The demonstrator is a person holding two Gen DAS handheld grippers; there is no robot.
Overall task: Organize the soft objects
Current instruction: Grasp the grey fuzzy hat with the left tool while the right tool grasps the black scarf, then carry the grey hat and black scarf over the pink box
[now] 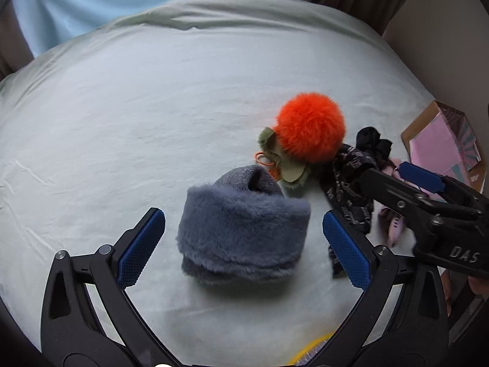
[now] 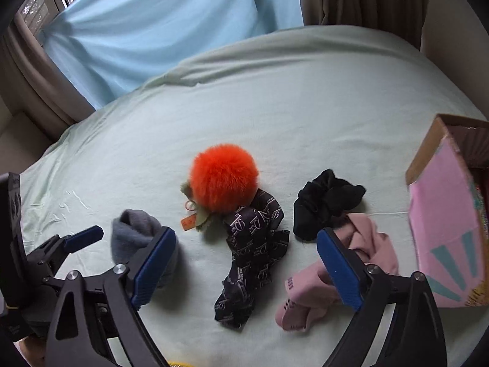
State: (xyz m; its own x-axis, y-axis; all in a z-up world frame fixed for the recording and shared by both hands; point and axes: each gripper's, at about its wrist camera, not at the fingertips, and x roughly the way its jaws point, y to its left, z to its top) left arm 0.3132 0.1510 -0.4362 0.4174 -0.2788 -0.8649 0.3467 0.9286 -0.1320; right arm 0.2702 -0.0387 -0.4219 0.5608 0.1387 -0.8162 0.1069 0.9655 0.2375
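A fuzzy grey-blue sock (image 1: 241, 226) lies rolled on the pale bed sheet (image 1: 152, 107). My left gripper (image 1: 244, 238) is open, one finger on each side of it, not touching. An orange pom-pom with green leaves (image 1: 308, 128) lies behind it. My right gripper (image 2: 244, 269) is open above a dark printed scarf (image 2: 253, 250). A pink sock (image 2: 308, 293) lies by its right finger, a black scrunchie (image 2: 327, 202) beyond. The grey sock (image 2: 131, 235) and left gripper (image 2: 82, 238) also show in the right wrist view.
A pink cardboard box (image 2: 443, 232) stands open at the right edge of the bed. Blue and brown curtains (image 2: 152, 30) hang behind the bed. A yellow object (image 1: 311, 351) peeks in at the bottom of the left wrist view.
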